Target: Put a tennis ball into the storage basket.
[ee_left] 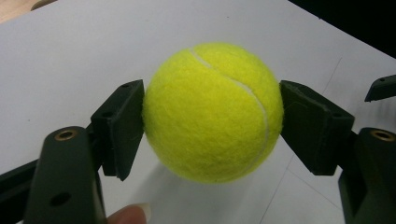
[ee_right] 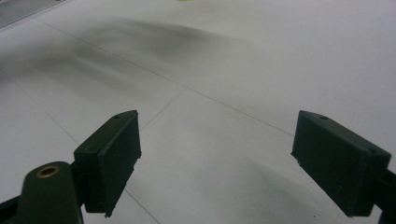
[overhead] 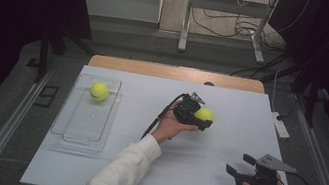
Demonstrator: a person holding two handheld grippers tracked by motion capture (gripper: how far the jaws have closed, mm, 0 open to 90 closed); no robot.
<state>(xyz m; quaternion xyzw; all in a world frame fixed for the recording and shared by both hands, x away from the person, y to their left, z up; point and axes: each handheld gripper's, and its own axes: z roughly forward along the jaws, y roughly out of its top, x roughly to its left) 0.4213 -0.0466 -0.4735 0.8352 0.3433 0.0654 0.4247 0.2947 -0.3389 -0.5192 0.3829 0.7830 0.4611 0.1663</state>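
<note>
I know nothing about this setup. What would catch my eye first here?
The bright yellow ball clamped between the left gripper pads near the table's middle. A second ball sits in the clear tray at the left. The right gripper hangs open at the near right.

The high view is looking down and forward over the whole white table (overhead: 105,163) from above. The left gripper view is sitting very close, looking between its fingers (ee_left: 119,126) at the tennis ball (ee_left: 212,112), which the high view is also showing (overhead: 205,114). The right gripper view is looking low past its fingers (ee_right: 109,158) across that same table (ee_right: 224,70).
</note>
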